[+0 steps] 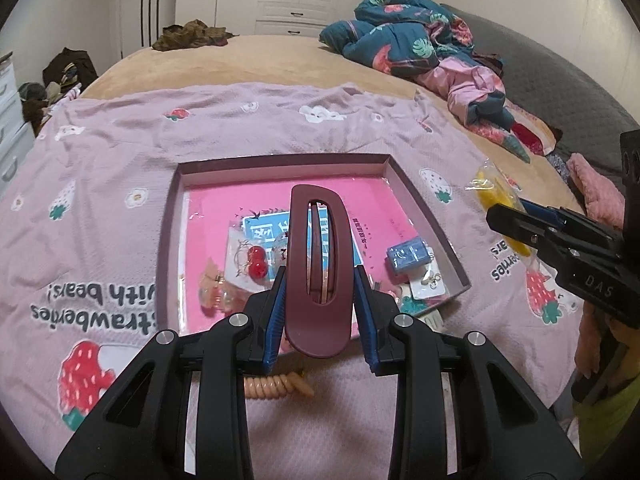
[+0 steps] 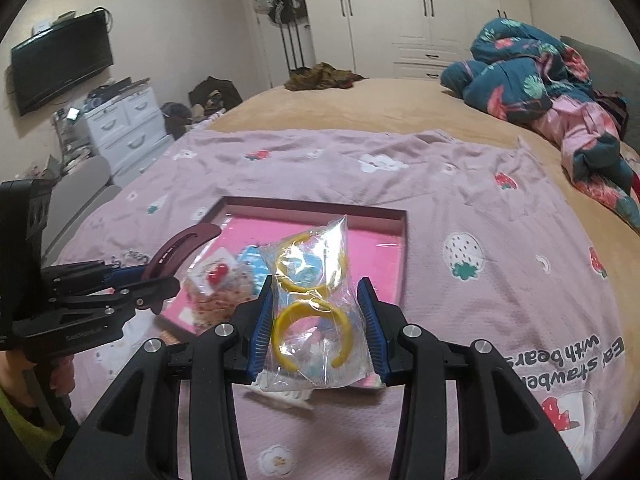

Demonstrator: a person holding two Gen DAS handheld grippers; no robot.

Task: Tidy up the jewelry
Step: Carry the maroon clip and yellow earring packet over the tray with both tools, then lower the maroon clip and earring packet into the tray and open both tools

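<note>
My left gripper (image 1: 320,312) is shut on a long maroon hair clip (image 1: 319,264) and holds it above the near part of a shallow box (image 1: 384,168) with a pink floor. In the box lie red cherry earrings (image 1: 258,264), a small blue box (image 1: 408,258) and other packets. My right gripper (image 2: 316,320) is shut on a clear bag of yellow hoop earrings (image 2: 312,300), held above the box's (image 2: 320,205) near right edge. The right gripper also shows in the left wrist view (image 1: 520,224), to the right of the box. The left gripper shows in the right wrist view (image 2: 132,276).
The box lies on a pink strawberry-print cover (image 1: 120,152) over a tan bed. A coiled peach hair tie (image 1: 276,386) lies just in front of the box. A bundled teal quilt (image 1: 404,32) lies at the far right, clothes (image 1: 192,34) at the far edge.
</note>
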